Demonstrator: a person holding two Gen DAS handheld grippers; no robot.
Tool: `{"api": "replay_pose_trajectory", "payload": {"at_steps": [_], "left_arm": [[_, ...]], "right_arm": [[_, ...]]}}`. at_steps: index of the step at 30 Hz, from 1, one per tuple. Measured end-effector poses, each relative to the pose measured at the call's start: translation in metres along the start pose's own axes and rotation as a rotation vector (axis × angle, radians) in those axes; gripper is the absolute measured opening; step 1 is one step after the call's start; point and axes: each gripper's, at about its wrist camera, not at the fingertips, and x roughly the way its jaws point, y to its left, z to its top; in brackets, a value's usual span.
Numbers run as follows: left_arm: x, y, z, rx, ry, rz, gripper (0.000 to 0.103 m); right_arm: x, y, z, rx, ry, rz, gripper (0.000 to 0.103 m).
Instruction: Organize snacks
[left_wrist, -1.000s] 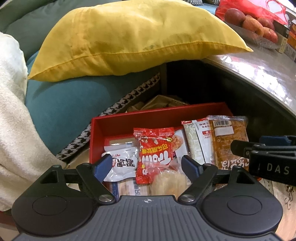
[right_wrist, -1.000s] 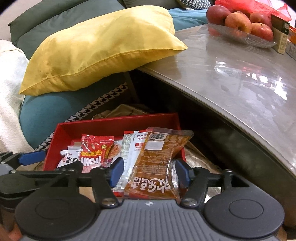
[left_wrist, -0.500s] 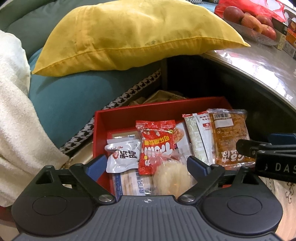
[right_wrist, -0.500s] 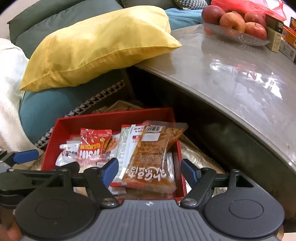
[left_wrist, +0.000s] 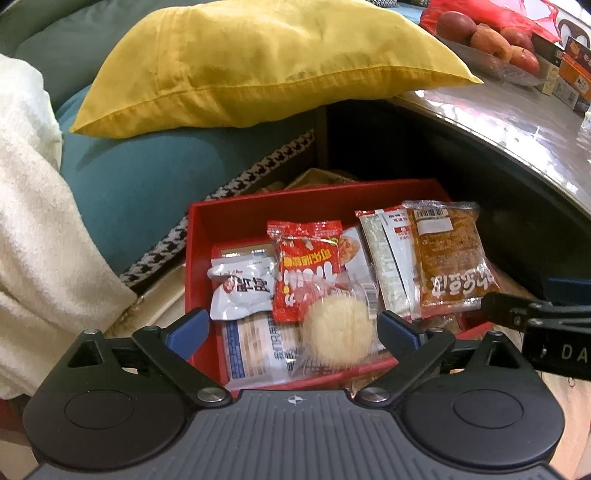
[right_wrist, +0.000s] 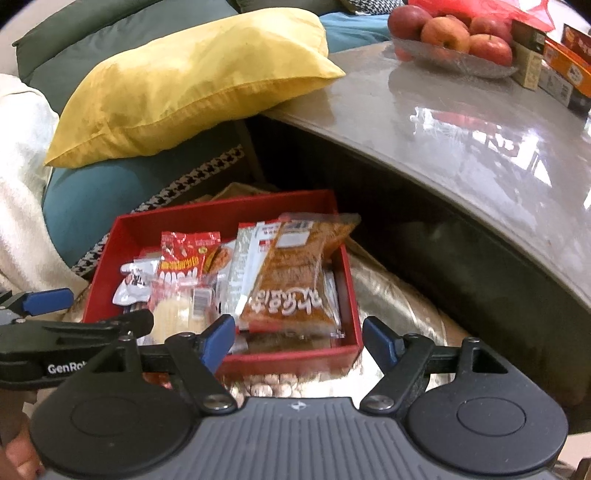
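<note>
Both my grippers hang over the red box (left_wrist: 207, 236) on the floor beside the table (right_wrist: 461, 122). My left gripper (left_wrist: 291, 328) has just been opening and stands wide, holding nothing; the round pastry (left_wrist: 338, 330) lies loose below it. My right gripper (right_wrist: 299, 341) has also been opening, about half spread and empty, with the brown packet (right_wrist: 295, 280) resting in the box. Roughly 6 snacks sit inside, I think, though they overlap. Judging by this, packing is nearly done; only tidying seems left

Bright tabletop (right_wrist: 461, 122) glare; fisheye edges bend, slight blur.
</note>
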Motion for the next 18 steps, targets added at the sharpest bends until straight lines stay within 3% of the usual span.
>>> {"api": "replay_pose_trajectory", "payload": {"at_steps": [18], "left_arm": [[-0.018,0.002,-0.029,0.004,0.002,0.021,0.1]], "right_arm": [[-0.017,0.006,-0.035,0.016,0.014,-0.001,0.077]]}}
